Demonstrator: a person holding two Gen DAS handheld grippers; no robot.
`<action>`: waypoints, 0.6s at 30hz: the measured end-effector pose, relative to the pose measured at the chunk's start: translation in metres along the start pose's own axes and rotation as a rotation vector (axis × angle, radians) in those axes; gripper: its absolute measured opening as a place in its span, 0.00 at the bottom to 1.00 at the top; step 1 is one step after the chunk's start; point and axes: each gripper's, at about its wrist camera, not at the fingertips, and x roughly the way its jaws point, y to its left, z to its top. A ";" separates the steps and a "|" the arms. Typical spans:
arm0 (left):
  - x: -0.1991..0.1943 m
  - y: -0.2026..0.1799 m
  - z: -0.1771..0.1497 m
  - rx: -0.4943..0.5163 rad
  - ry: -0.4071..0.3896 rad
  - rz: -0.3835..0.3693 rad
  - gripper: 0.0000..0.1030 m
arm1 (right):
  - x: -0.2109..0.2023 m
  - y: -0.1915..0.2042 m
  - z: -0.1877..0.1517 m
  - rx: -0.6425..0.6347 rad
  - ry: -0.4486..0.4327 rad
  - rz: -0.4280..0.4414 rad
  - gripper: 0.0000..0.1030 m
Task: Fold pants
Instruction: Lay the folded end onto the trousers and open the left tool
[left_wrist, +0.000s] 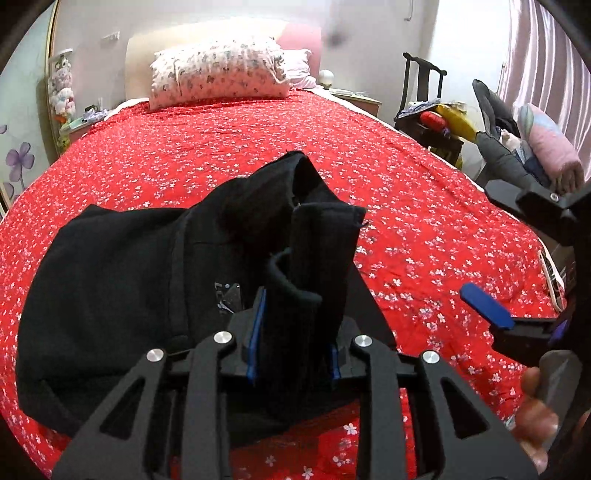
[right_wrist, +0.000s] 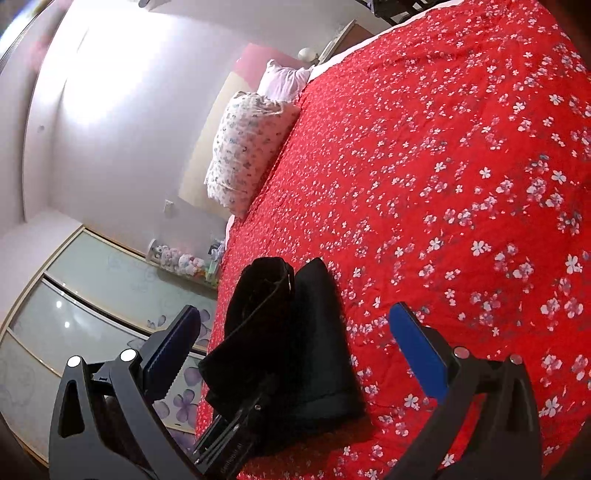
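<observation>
Black pants (left_wrist: 110, 295) lie bunched on the red flowered bedspread (left_wrist: 424, 229), low and left in the left wrist view. My left gripper (left_wrist: 297, 332) is shut on a thick folded bundle of the pants' fabric, which sticks up between its blue pads. In the right wrist view the same pants (right_wrist: 317, 350) lie a little beyond my right gripper (right_wrist: 295, 314), which stands wide open with nothing between its blue fingers (right_wrist: 417, 350). The left gripper's body (right_wrist: 236, 428) shows there, clamped on the cloth. One of the right gripper's blue fingers (left_wrist: 487, 305) shows right of the pants.
A flowered pillow (left_wrist: 218, 74) lies at the head of the bed, a pink one behind it. A dark chair piled with clothes and bags (left_wrist: 443, 118) stands off the bed's right side. A wardrobe with glass doors (right_wrist: 92, 314) stands along the left. A hand (left_wrist: 535, 417) shows at lower right.
</observation>
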 end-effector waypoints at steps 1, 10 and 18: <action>0.000 0.000 0.000 0.001 0.000 0.001 0.26 | 0.000 -0.001 0.000 0.001 -0.002 0.000 0.99; -0.019 0.002 -0.001 -0.065 -0.029 -0.159 0.68 | -0.006 -0.004 0.006 -0.008 -0.014 -0.011 0.99; -0.078 0.053 -0.007 -0.181 -0.182 -0.289 0.94 | -0.018 0.002 0.007 -0.041 -0.030 0.117 0.99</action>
